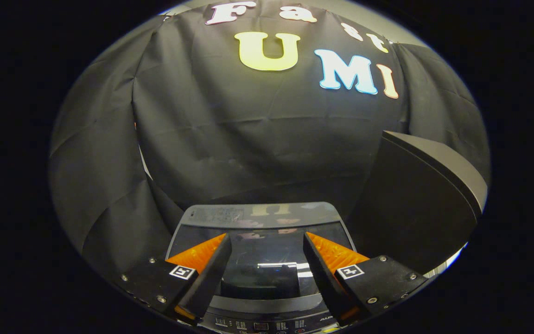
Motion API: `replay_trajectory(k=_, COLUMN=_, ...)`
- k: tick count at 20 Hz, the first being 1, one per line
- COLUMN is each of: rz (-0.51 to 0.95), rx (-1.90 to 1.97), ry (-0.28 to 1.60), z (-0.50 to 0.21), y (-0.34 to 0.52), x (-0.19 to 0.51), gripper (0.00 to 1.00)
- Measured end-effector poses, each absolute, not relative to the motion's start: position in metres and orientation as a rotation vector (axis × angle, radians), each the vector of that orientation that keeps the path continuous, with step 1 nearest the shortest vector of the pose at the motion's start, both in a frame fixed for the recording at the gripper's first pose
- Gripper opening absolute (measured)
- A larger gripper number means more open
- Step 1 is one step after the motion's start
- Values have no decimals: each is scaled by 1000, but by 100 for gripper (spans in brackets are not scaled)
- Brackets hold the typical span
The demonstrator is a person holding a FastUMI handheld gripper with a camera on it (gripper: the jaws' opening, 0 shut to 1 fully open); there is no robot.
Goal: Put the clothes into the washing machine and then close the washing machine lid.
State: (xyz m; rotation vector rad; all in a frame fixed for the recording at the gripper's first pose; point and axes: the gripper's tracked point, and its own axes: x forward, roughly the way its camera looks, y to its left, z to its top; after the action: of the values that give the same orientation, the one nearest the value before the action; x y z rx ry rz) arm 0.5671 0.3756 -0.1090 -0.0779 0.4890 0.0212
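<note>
Below my tongs (267, 260) sits the washing machine (262, 278), its glass lid (260, 232) apparently down. The tongs are spread apart, empty (no clothes in sight). I fear calling it shut when it may not be latched.

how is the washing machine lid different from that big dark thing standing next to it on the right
The washing machine lid lies flat and low, just beyond the open gripper fingers; the dark panel stands tall and tilted beside it. The lid is glossy and partly see-through, throwing back reflections; the panel is matte and opaque. The lid has rounded far corners; the panel shows a thick straight edge along its top. Both are dark.
</note>
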Motion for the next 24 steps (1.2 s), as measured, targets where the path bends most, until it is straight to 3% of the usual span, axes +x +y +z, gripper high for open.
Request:
replay_trajectory(k=10, rz=-9, rx=-102, ry=422, z=-99, y=344, x=538, gripper=95)
replay_trajectory(k=24, rz=-17, rx=-91, ry=359, z=-100, y=124, x=316, gripper=95)
